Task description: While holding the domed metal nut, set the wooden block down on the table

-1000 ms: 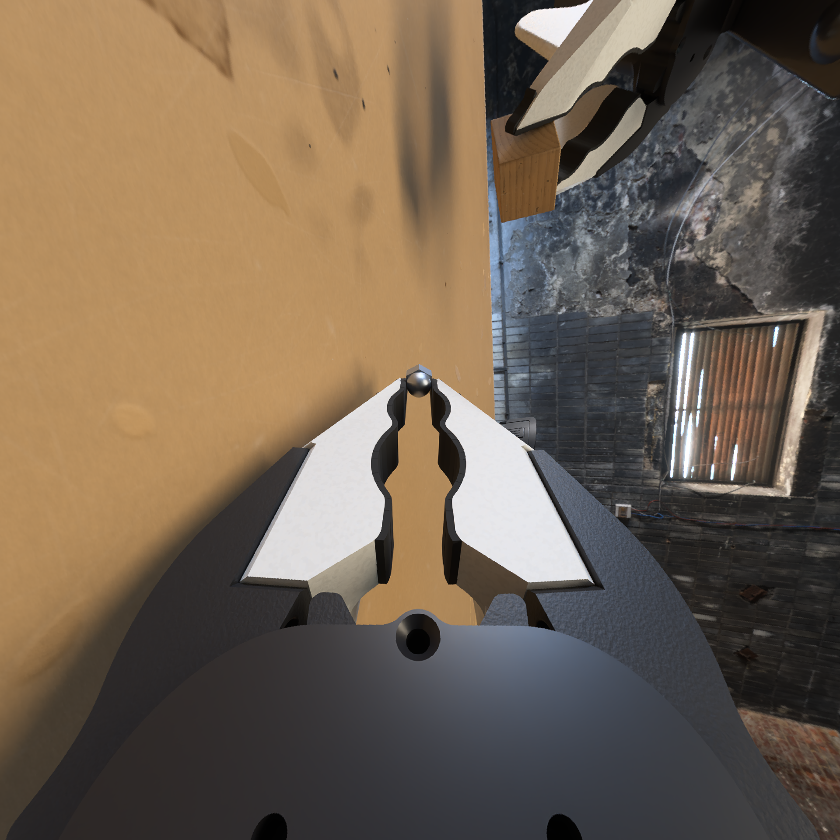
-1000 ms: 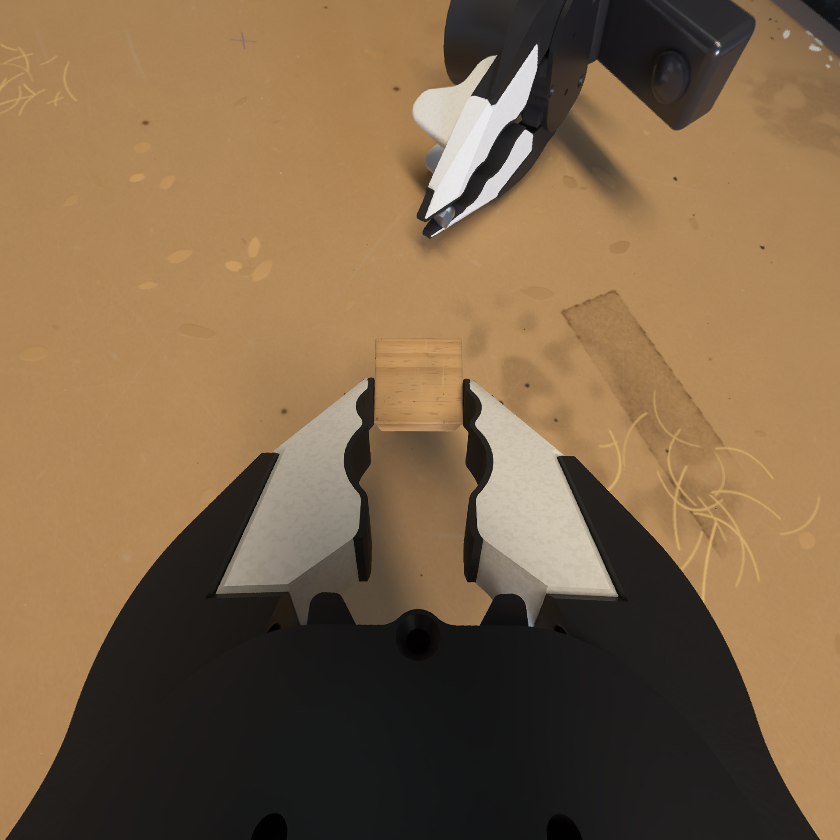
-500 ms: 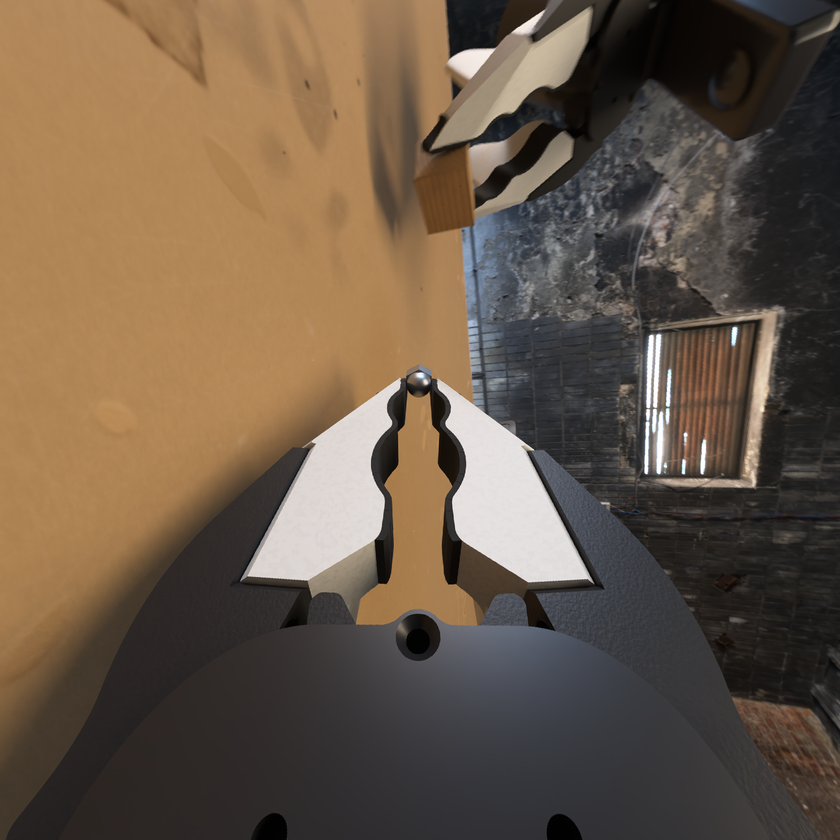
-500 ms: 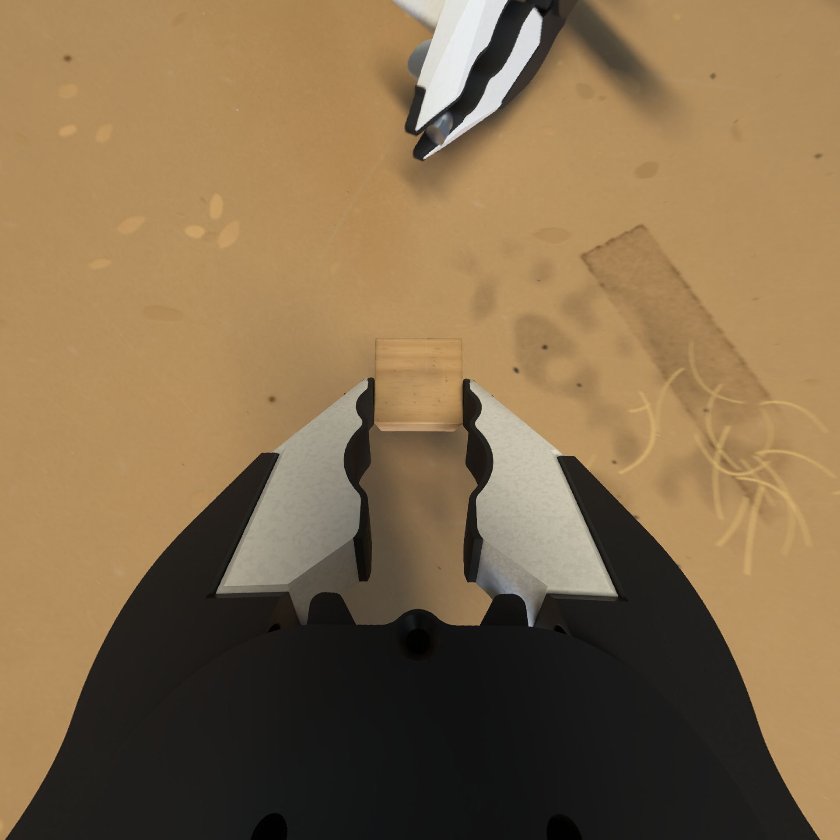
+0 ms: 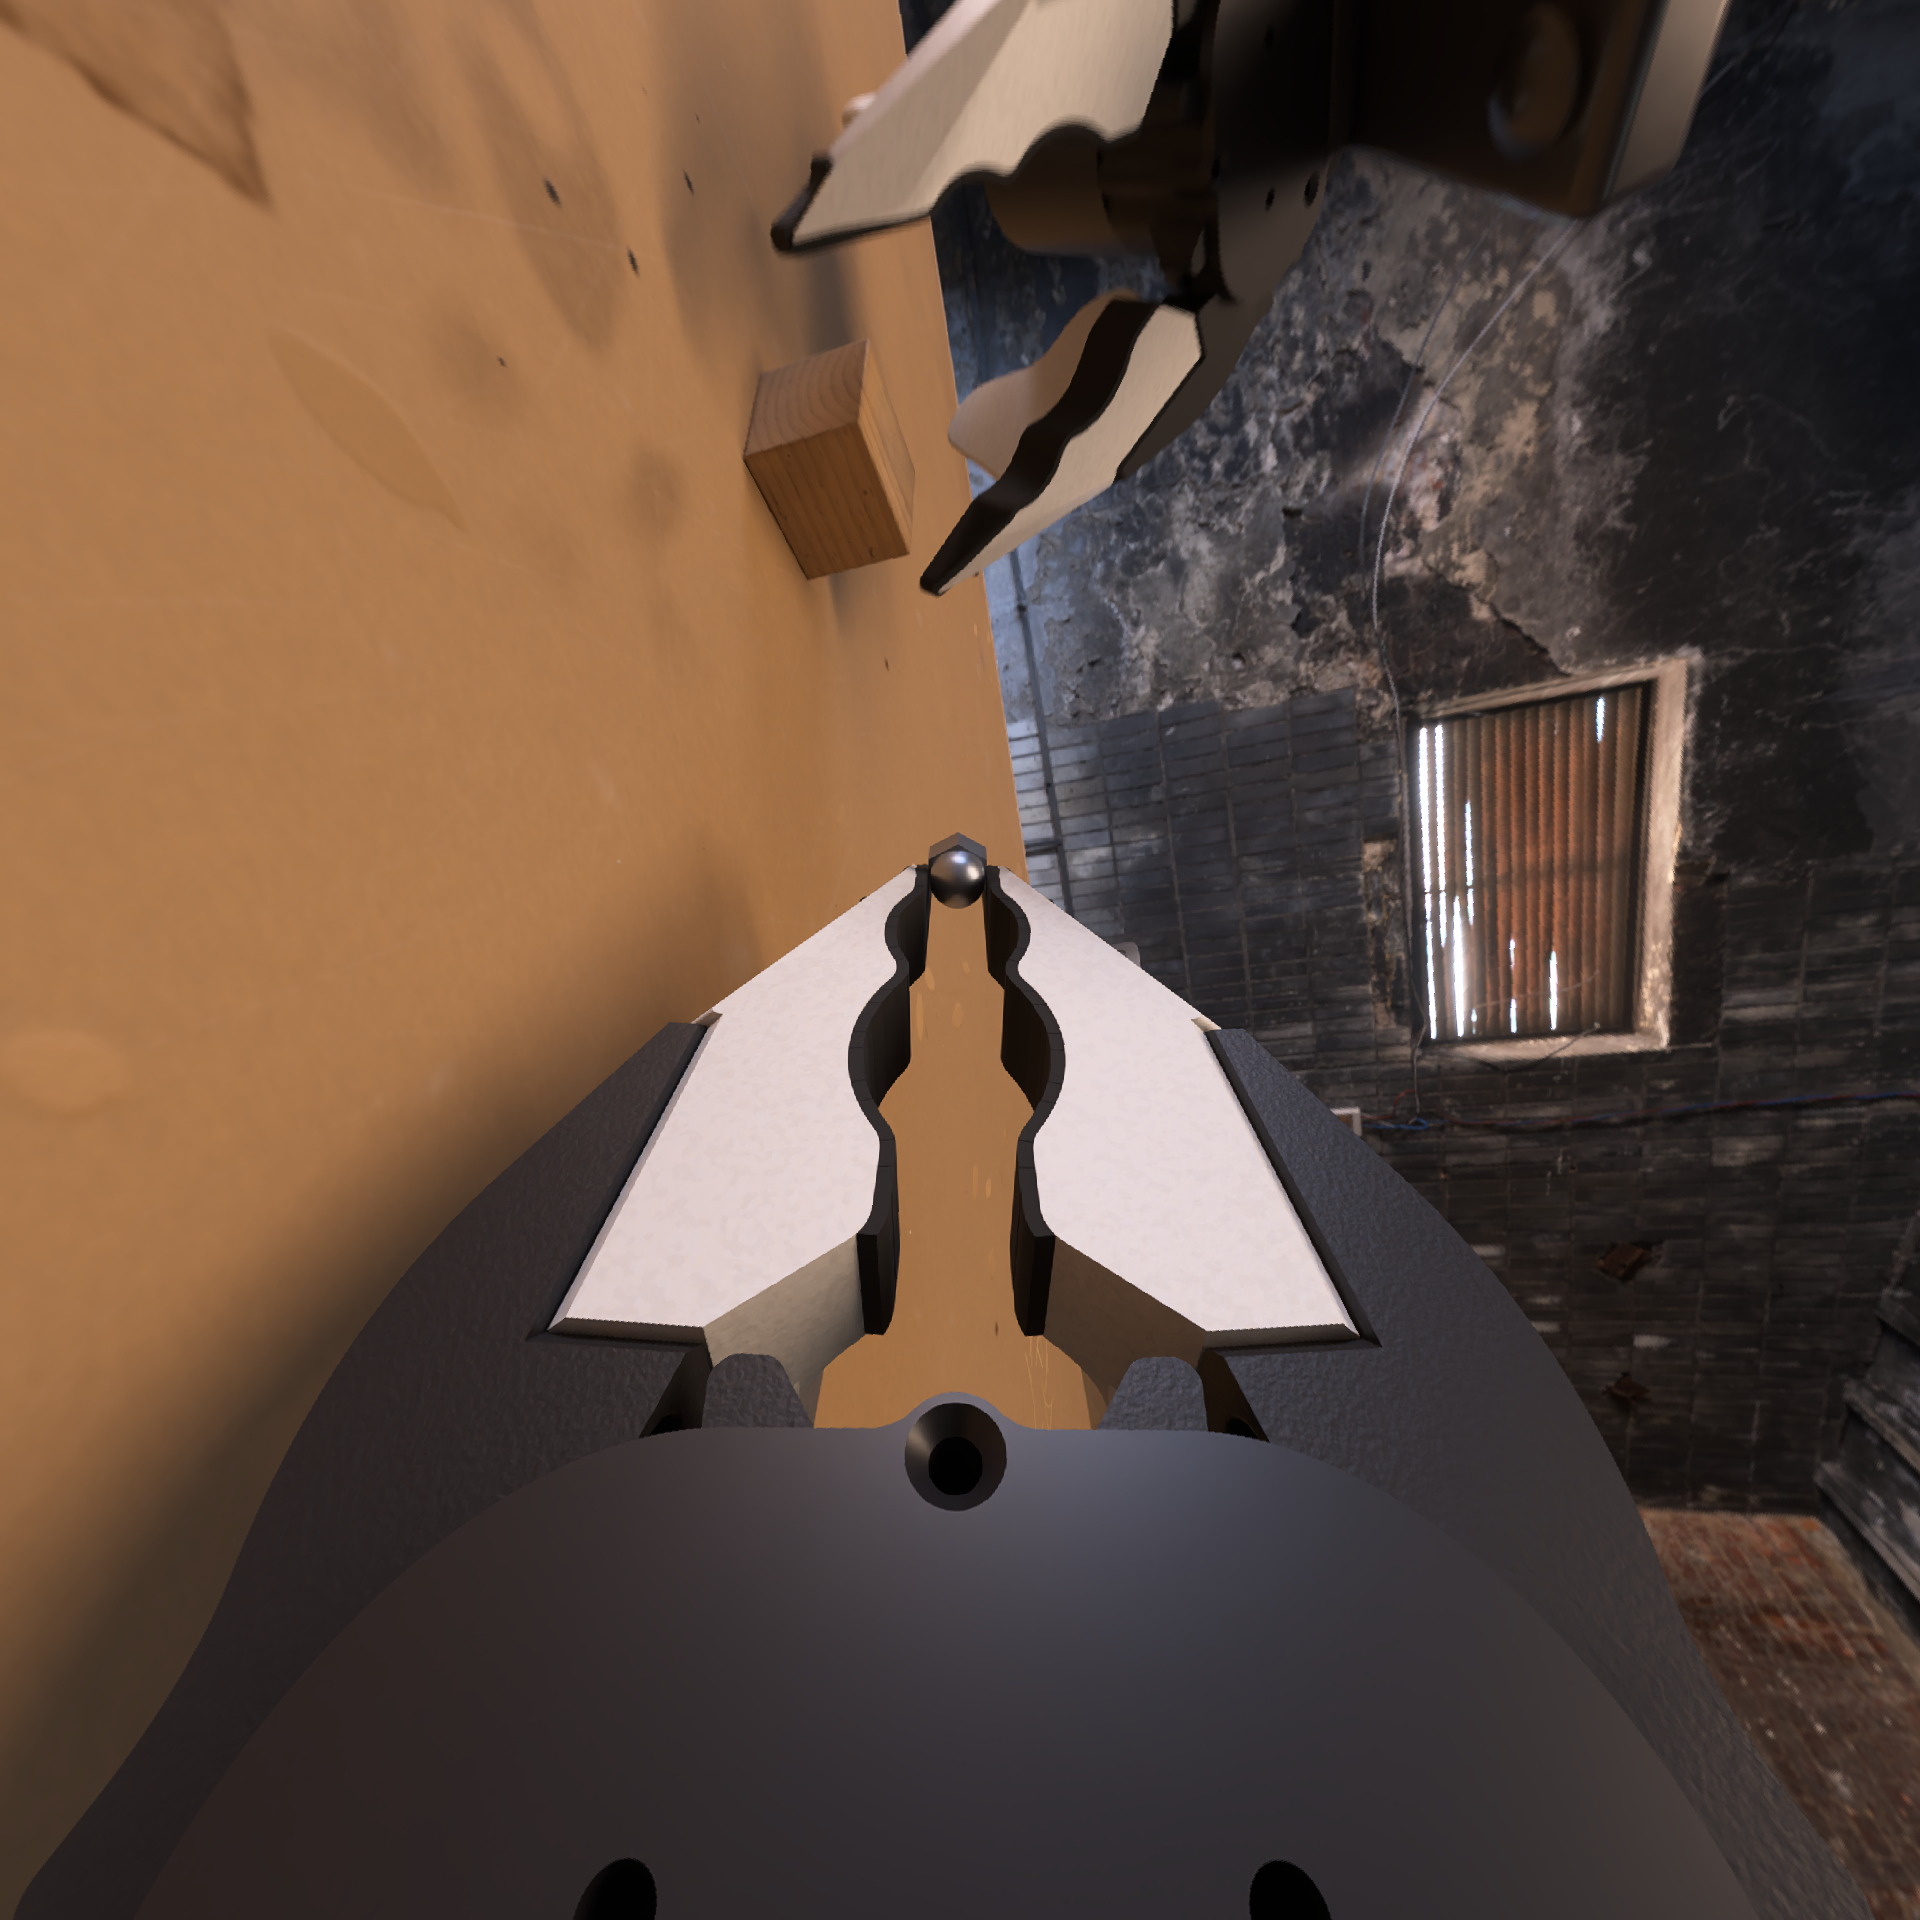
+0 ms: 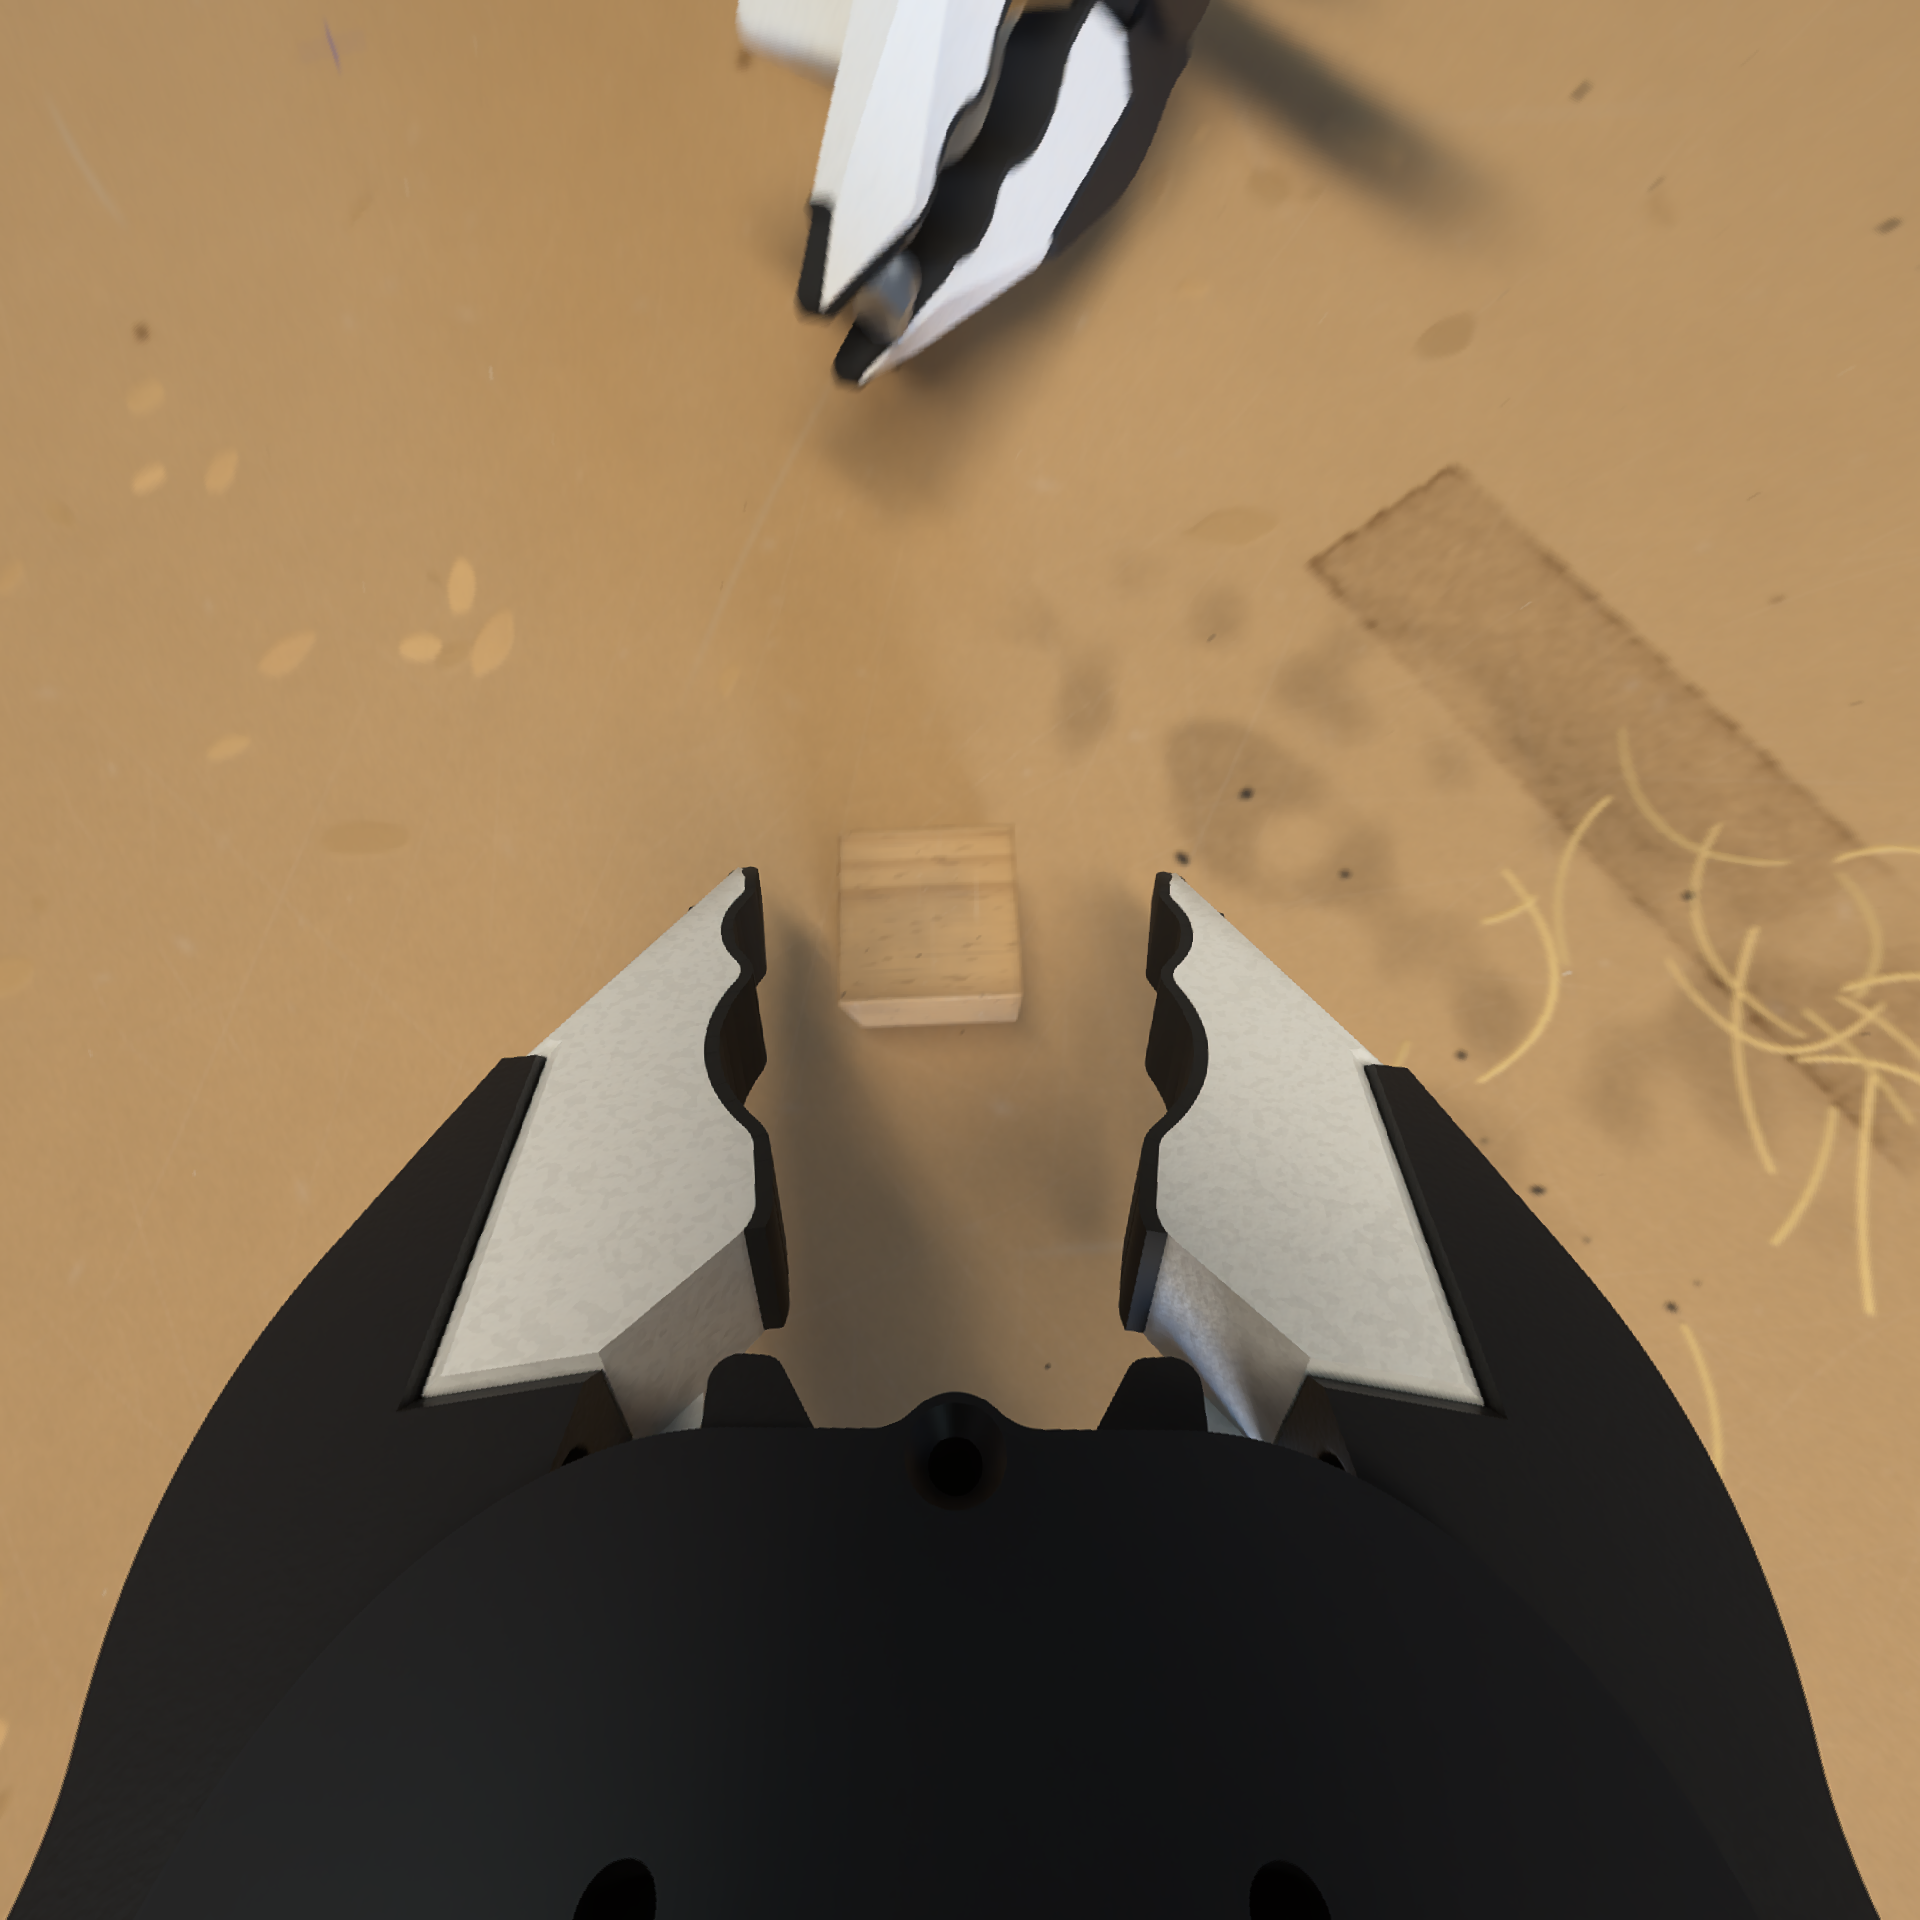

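The wooden block point(image 6: 928, 925) lies flat on the tan table point(image 6: 416, 935), free of both grippers. My right gripper point(image 6: 956, 883) is open above it, its fingers apart on either side and not touching it. In the left wrist view the block point(image 5: 831, 457) rests on the table point(image 5: 364, 727) with the right gripper point(image 5: 862, 405) spread open around it. My left gripper point(image 5: 956, 873) is shut on the domed metal nut point(image 5: 956, 876) at its fingertips, above the table. It also shows in the right wrist view point(image 6: 868, 332), still gripping the nut point(image 6: 890, 296).
A dark rectangular stain point(image 6: 1590, 758) and pale wood shavings point(image 6: 1787, 1018) mark the table to the right of the block. The table's edge point(image 5: 987, 665) and a dark brick wall with a shuttered window point(image 5: 1527, 862) show in the left wrist view.
My right gripper came down to the table, opened and let go of the wooden block, which now rests on the table. My left gripper stays shut on the nut.
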